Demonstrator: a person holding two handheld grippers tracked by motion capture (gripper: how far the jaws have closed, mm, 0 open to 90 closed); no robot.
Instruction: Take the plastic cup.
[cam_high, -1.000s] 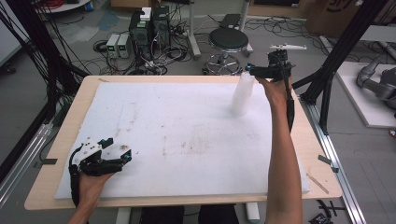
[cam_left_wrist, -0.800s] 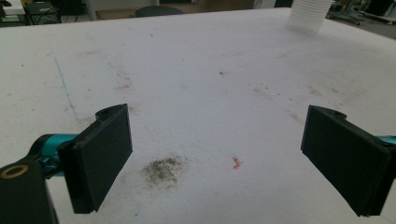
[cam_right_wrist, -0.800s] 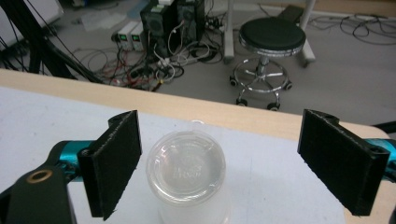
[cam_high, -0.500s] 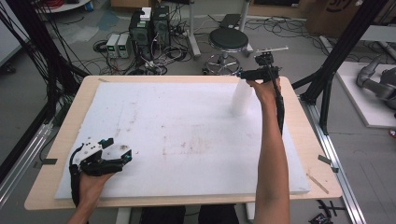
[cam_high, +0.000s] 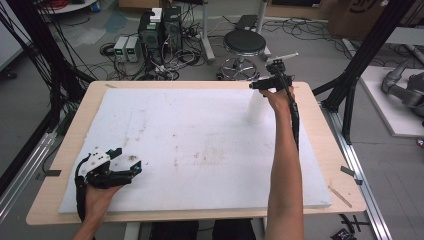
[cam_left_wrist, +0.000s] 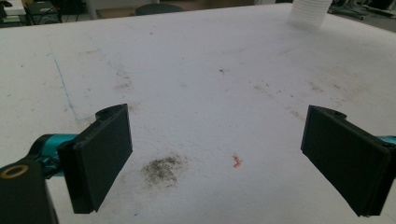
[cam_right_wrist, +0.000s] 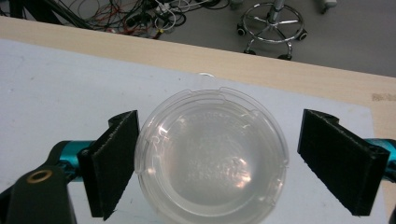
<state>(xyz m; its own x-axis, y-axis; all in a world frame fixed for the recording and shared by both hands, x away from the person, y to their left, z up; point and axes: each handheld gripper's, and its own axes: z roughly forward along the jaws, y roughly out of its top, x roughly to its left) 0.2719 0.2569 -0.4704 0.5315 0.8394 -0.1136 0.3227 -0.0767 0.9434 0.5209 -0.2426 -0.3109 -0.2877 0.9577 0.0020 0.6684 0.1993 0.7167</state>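
A stack of clear plastic cups (cam_high: 257, 107) stands upright on the white foam board (cam_high: 190, 145) at the far right of the table (cam_high: 320, 100), close to the board's far edge. The right gripper (cam_high: 265, 85) is held directly above the stack, pointing down on it. In the right gripper view the round rim of the top cup (cam_right_wrist: 211, 156) lies between the two black jaws, which are spread wide: the left jaw sits just beside the rim, perhaps touching it, while the right jaw stands apart from it. That tong is released and grasps nothing. The left gripper (cam_high: 125, 165) rests at the near left corner of the board, well apart from the cups, its jaws likewise spread with only stained foam between them; the cups (cam_left_wrist: 308, 11) appear far off in its view. Judgement: the step in hand is the approach to take the top cup. The next move calls for centring the jaws about the rim, lowering slightly and closing gently, since thin plastic will likely deform and nested cups may lift together.
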